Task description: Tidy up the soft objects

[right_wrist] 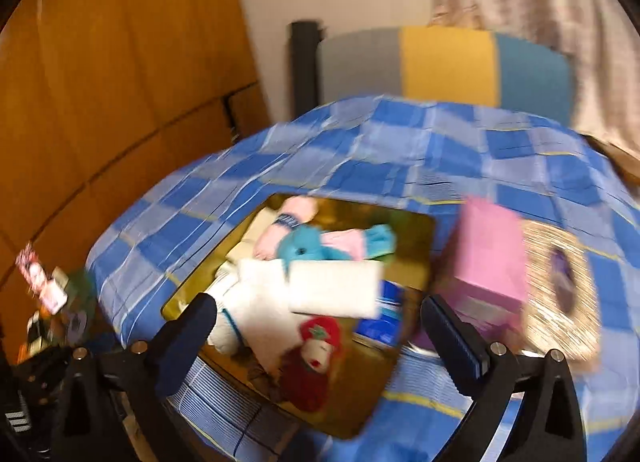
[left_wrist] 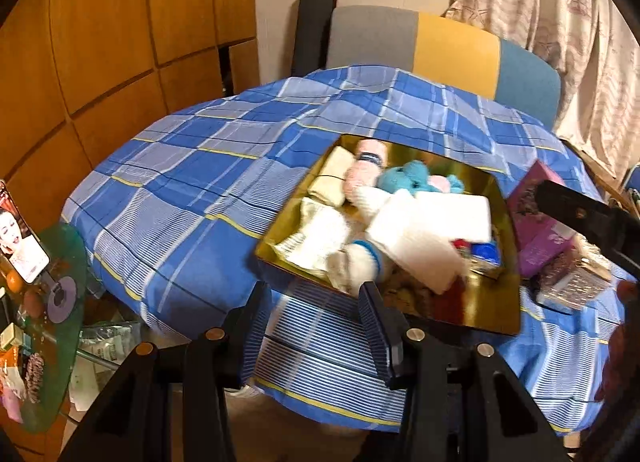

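Note:
A gold tray [left_wrist: 472, 314] sits on the blue checked cloth [left_wrist: 192, 182] and holds soft things: a blue plush toy [left_wrist: 404, 180], pink rolled socks [left_wrist: 368, 170], white folded cloths [left_wrist: 420, 238] and cream cloths [left_wrist: 332, 178]. In the right wrist view the tray [right_wrist: 360, 414] also holds a red-haired doll [right_wrist: 316, 358], the blue plush [right_wrist: 304, 248] and a white cloth [right_wrist: 332, 290]. My left gripper [left_wrist: 312, 302] is open and empty at the tray's near edge. My right gripper [right_wrist: 320, 314] is open and empty just above the tray's near part.
A pink box [left_wrist: 540, 222] and a shiny patterned packet [left_wrist: 572, 286] lie right of the tray. A chair with grey, yellow and blue back [left_wrist: 452, 46] stands behind the table. A phone [left_wrist: 20, 238] and a cluttered glass side table [left_wrist: 52, 322] are at the left.

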Available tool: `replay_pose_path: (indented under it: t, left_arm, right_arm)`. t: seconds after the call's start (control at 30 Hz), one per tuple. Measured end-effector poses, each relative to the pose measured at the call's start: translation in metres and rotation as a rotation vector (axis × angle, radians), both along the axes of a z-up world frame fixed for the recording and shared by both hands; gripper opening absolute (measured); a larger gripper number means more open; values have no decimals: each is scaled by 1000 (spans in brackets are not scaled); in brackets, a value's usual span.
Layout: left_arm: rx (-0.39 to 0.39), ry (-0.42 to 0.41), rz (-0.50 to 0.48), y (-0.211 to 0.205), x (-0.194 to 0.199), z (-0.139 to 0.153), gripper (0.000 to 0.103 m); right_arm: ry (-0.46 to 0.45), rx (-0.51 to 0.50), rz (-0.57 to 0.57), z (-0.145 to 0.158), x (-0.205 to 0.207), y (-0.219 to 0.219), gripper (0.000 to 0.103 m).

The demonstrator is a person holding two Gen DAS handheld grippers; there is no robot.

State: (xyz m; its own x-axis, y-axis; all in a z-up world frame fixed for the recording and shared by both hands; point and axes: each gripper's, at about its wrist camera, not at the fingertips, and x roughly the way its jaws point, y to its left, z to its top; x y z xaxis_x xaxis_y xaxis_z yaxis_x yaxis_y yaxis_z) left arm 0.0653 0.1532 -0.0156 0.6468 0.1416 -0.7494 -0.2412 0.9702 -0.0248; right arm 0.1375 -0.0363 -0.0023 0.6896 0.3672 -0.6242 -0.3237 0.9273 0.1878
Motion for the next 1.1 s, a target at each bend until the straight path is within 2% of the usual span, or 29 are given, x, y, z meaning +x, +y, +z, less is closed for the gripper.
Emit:
replay_pose_path:
  t: [0.17,0.27,0.33,0.4,0.57,0.7,1.1]
  left_arm:
    - [-34,6,-23,-19,-11,8,46]
    - [-23,-4,-44,-31,-21,14,46]
    - [-13,-16,-66,-40,-25,18,46]
    - [0,-26,-86,-49,-31,23,46]
    - [6,-30,-150,-69,-42,30,46]
    - [8,-23,-183,-80,-48,31,46]
    - [10,-40,-189,-84,-57,39,46]
  right_arm:
    - [16,-49,-176,7,-36,-23,103]
    - [85,-106,-253,1,-50,-31,103]
    - [125,-105,-267,-3,-59,-38,103]
    - [120,-86,-278,-4,-70,-44,103]
    - [67,-151,-319,4,-92,-50,103]
    - [22,-161,-337,12,-106,-55,103]
    - [6,-180,-347,19,-121,-55,103]
